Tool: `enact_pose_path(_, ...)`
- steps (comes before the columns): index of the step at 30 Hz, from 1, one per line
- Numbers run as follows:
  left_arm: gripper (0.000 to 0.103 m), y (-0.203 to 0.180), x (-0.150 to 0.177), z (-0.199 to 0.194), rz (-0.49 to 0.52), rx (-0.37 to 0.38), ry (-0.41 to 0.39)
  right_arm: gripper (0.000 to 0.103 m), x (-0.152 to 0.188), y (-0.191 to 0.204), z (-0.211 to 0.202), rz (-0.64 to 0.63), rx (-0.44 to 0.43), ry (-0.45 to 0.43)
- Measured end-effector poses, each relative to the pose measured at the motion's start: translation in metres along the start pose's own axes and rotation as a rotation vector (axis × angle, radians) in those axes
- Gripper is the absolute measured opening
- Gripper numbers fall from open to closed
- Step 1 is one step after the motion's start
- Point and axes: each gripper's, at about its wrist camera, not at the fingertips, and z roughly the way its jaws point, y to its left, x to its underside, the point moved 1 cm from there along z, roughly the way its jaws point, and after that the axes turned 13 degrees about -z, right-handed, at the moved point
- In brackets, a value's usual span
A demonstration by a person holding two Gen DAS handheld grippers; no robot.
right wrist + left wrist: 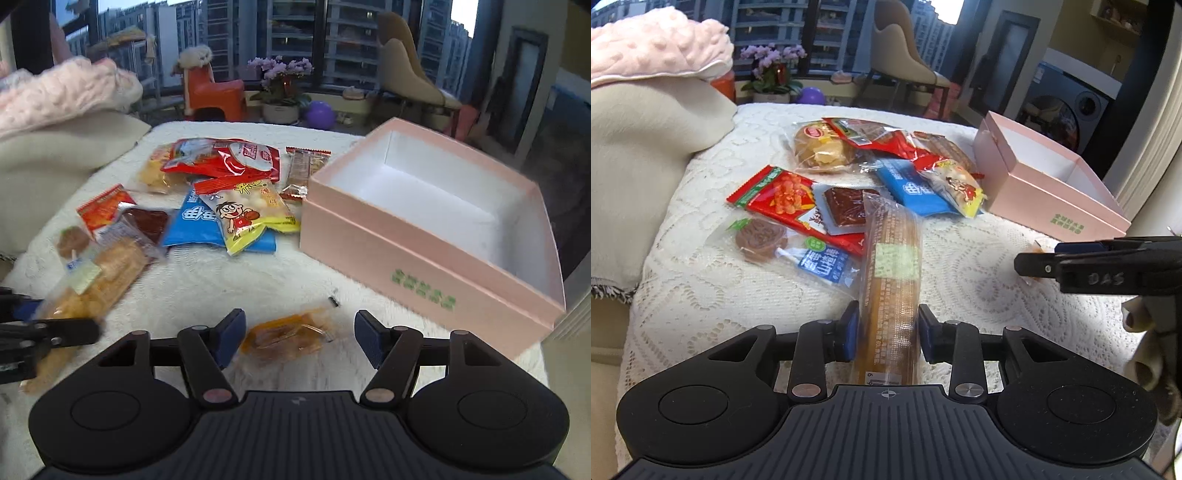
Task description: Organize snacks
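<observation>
Right hand-held gripper gapes around an orange snack packet — pink box beside.

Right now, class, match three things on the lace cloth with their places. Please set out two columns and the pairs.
1. long bread stick in clear wrapper
2. small orange snack packet
3. open pink cardboard box

A. lying between the open right gripper pads
B. holding no snacks
C. gripped by the left gripper

Pairs: 1-C, 2-A, 3-B

Tall windows, beige chair, orchids
</observation>
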Motion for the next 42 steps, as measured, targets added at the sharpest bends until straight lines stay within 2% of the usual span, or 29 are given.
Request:
enact_pose_path(2, 0.037, -0.001, 0.0, 0.0, 0.009, -0.003, 0.003, 0.066, -0.003, -0.001, 0.001, 0.041, -0.025, 0.004)
enact_pose_path(8, 0.037, 0.001, 0.003, -0.003, 0.044, 0.012, 0.013, 0.066, 0.002, 0.003, 0.013, 0.023, 0.037, 0.026)
enact_pose_path(10, 0.037, 0.0, 0.003, -0.004, 0.054, 0.008, 0.011, 0.05, 0.011, -0.005, 0.007, 0.029, 0.022, 0.018)
enact_pose_path(11, 0.037, -0.001, 0.004, -0.003, 0.058, 0.004, 0.01, 0.034, 0.015, -0.008, 0.002, 0.023, 0.022, 0.012)
enact_pose_path(12, 0.037, -0.002, 0.004, -0.003, 0.057, -0.002, 0.008, 0.032, 0.02, -0.01, -0.004, 0.009, 0.024, 0.011)
enact_pose_path(15, 0.034, -0.006, 0.004, -0.003, 0.046, 0.011, 0.022, 0.031, 0.032, -0.013, -0.022, -0.026, 0.047, 0.0)
enact_pose_path(18, 0.033, -0.012, 0.008, -0.004, 0.032, 0.096, 0.063, 0.031, 0.042, -0.015, -0.035, -0.039, 0.053, 0.006)
enact_pose_path(21, 0.032, -0.027, 0.016, -0.006, 0.09, 0.126, 0.072, 0.031, 0.048, -0.02, -0.051, -0.021, 0.026, 0.004)
enact_pose_path(24, 0.032, -0.041, 0.015, -0.016, 0.109, 0.174, 0.054, 0.031, 0.052, -0.022, -0.075, -0.026, 0.048, -0.036)
enact_pose_path(26, 0.032, -0.055, -0.004, -0.027, 0.107, 0.249, 0.035, 0.031, 0.049, -0.029, -0.097, -0.02, 0.078, -0.098)
enact_pose_path(29, 0.032, -0.098, -0.05, -0.044, 0.183, 0.338, -0.058, 0.031, 0.023, -0.05, -0.133, -0.01, 0.167, -0.238)
enact_pose_path(31, 0.033, -0.127, -0.088, -0.039, 0.189, 0.413, -0.079, 0.031, 0.0, -0.068, -0.146, 0.007, 0.214, -0.306)
enact_pose_path(33, 0.037, -0.149, -0.124, -0.016, 0.163, 0.459, -0.066, 0.033, -0.023, -0.09, -0.147, 0.044, 0.259, -0.346)
enact_pose_path(34, 0.037, -0.157, -0.138, -0.001, 0.151, 0.46, -0.056, 0.035, -0.032, -0.102, -0.143, 0.066, 0.263, -0.351)
enact_pose_path(36, 0.036, -0.161, -0.156, 0.026, 0.142, 0.411, -0.05, 0.061, -0.043, -0.126, -0.128, 0.131, 0.263, -0.304)
enact_pose_path(39, 0.036, -0.143, -0.162, 0.053, 0.129, 0.326, -0.08, 0.062, -0.029, -0.142, -0.116, 0.194, 0.268, -0.282)
enact_pose_path(42, 0.036, -0.114, -0.157, 0.082, 0.093, 0.243, -0.036, 0.062, 0.0, -0.139, -0.103, 0.181, 0.268, -0.242)
